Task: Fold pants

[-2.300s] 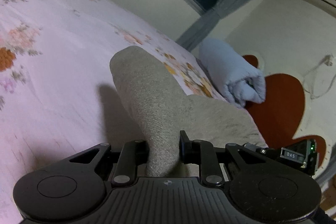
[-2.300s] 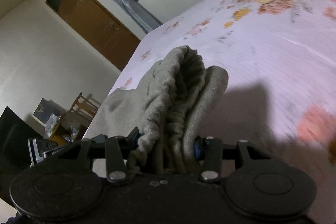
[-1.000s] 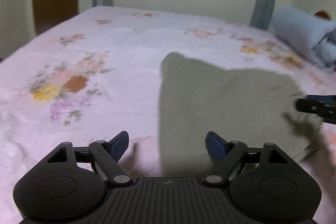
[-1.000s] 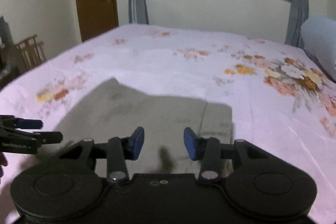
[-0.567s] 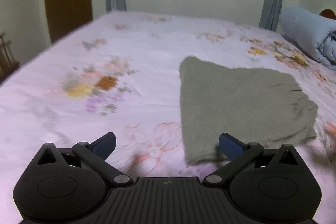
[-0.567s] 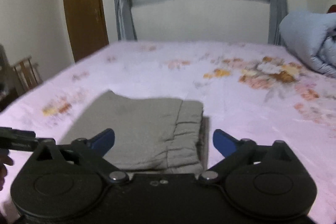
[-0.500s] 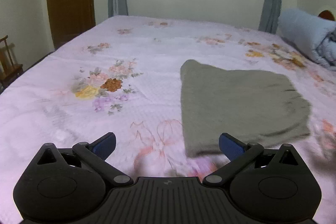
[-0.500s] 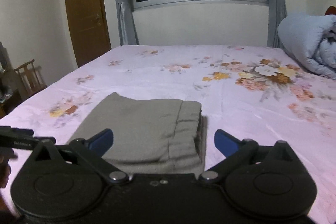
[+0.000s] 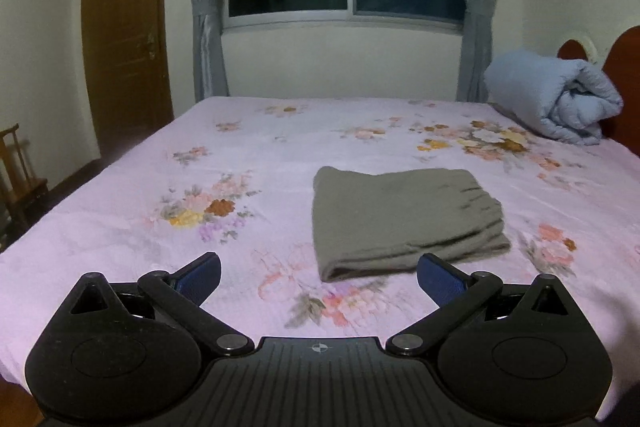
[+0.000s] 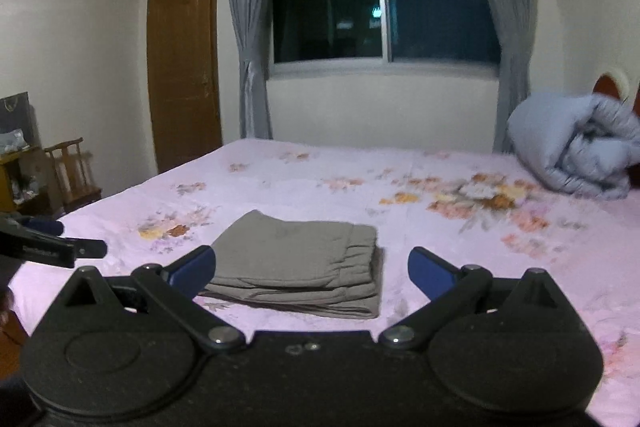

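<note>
both grippers are spread wide and nothing is held now, left gripper (image 9: 318, 277) and right gripper (image 10: 311, 271) | pants (image 9: 404, 217) were released a moment ago, now laid folded on the bed (image 9: 280, 147) | fold looks finished

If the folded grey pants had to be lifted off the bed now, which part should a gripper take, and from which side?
Probably the stacked near edge of the folded grey pants, approached low from the camera side. The layers lie flat on the bed sheet with their edges facing the right gripper, so its open jaws could close across the whole stack.
</note>
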Available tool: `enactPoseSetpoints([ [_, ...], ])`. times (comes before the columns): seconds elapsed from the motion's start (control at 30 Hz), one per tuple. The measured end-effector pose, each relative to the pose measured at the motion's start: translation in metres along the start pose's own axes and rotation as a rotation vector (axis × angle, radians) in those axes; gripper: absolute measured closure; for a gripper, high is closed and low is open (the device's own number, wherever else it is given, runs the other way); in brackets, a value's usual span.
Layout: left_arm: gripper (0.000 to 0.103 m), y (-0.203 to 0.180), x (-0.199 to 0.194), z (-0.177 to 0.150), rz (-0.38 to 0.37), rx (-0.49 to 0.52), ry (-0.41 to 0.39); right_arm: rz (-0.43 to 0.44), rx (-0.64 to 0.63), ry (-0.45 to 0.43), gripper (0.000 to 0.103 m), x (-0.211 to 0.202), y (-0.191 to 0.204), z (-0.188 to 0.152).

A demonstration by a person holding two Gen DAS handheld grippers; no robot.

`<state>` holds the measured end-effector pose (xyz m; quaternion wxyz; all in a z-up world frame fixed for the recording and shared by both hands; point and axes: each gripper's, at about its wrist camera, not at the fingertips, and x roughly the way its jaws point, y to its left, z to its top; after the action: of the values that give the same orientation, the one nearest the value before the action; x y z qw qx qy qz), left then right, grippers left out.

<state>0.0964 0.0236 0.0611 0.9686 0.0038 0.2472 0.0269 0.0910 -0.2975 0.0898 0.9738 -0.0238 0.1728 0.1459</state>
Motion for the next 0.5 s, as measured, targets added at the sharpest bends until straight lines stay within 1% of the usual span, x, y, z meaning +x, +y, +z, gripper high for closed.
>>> enactPoseSetpoints([
  [0.03,0.000,-0.001,-0.006,-0.007,0.000,-0.001,-0.008,-0.001,-0.008,-0.001,0.006,-0.005,0.001,-0.004],
  [0.1,0.000,-0.004,-0.019,-0.021,-0.012,0.005,-0.039,-0.044,-0.020,-0.027,0.006,-0.019,0.002,-0.014],
  [0.17,0.000,-0.007,-0.031,-0.035,-0.004,0.019,-0.068,-0.060,-0.018,-0.036,0.006,-0.032,0.003,-0.025],
  [0.23,0.000,-0.009,-0.039,-0.046,-0.003,0.025,-0.074,-0.088,-0.003,-0.042,0.006,-0.037,0.001,-0.037],
  [0.37,0.000,-0.013,-0.044,-0.071,-0.038,0.030,-0.053,-0.126,-0.014,-0.012,0.006,-0.037,0.001,-0.068],
  [0.47,0.000,-0.019,-0.040,-0.098,-0.028,0.072,-0.040,-0.127,0.016,0.046,0.006,-0.031,0.002,-0.090],
  [0.5,0.000,-0.020,-0.043,-0.098,-0.039,0.079,-0.060,-0.134,0.011,0.061,0.006,-0.027,0.004,-0.093],
])
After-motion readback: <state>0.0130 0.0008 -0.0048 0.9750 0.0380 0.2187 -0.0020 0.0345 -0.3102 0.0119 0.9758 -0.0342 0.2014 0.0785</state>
